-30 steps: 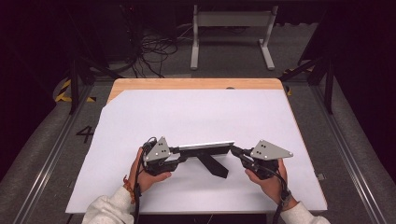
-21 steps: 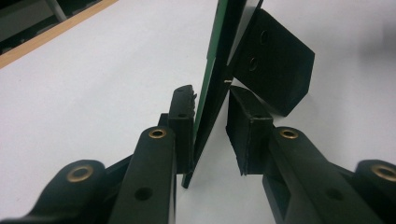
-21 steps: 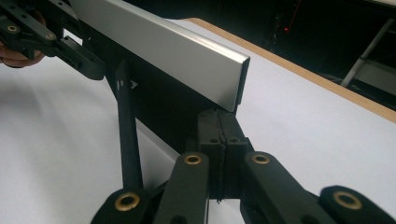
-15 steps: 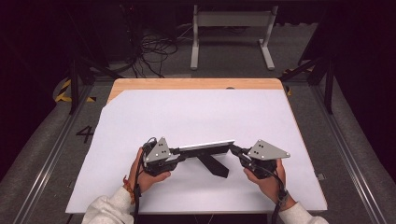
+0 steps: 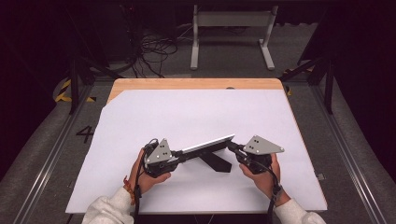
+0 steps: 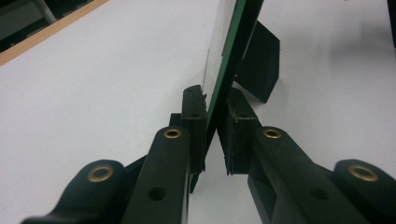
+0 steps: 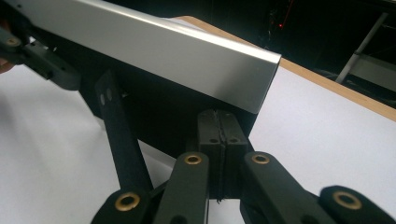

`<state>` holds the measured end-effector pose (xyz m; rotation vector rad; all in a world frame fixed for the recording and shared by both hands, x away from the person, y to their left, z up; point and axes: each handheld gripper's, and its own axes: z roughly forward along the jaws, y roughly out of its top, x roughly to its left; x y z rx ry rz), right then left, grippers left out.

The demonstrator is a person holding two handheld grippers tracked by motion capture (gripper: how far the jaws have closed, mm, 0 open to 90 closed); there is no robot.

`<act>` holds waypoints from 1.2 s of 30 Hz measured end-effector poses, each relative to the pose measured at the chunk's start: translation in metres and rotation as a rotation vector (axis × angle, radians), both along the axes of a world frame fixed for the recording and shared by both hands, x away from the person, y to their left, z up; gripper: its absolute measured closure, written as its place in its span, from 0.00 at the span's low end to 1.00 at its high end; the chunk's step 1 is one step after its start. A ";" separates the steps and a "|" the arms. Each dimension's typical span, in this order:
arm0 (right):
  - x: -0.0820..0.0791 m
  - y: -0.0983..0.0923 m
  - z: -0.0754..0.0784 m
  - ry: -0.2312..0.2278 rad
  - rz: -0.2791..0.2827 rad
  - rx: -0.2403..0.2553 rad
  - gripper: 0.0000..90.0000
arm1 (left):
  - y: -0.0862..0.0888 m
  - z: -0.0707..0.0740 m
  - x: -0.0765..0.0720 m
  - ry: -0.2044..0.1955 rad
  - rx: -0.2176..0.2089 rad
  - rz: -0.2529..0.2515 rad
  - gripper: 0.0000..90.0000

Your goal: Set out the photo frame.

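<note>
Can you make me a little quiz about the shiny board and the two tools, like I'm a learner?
1. True or false: the flat panel lies face down on the white sheet.
2. What props the panel up? A) a red box B) a black stand C) a stack of books
3. Which tool has the panel's edge between its jaws?

Key:
1. False. It stands on its edge, leaning back.
2. B.
3. The left tool. Its jaws have just been closing, with the panel between them.
</note>
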<state>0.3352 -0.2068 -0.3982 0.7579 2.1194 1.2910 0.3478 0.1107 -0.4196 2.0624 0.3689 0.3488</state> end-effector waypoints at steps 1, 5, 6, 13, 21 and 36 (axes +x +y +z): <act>0.001 0.000 0.000 0.001 -0.004 0.000 1.00 | 0.000 0.000 0.000 0.000 0.000 0.000 0.90; 0.004 0.002 0.000 -0.005 -0.018 0.001 1.00 | -0.002 0.000 -0.002 0.001 0.000 -0.009 0.91; 0.004 0.002 0.000 -0.005 -0.018 0.001 1.00 | -0.002 0.000 -0.002 0.001 0.000 -0.011 0.91; 0.008 0.005 -0.001 -0.008 -0.033 0.004 1.00 | -0.005 0.001 -0.005 -0.003 0.010 -0.028 0.90; 0.014 0.008 -0.001 -0.006 -0.047 0.009 1.00 | -0.010 0.002 -0.008 -0.003 0.015 -0.043 0.88; 0.024 0.012 -0.001 0.008 -0.050 0.036 1.00 | -0.013 0.002 -0.010 0.008 0.010 -0.050 0.85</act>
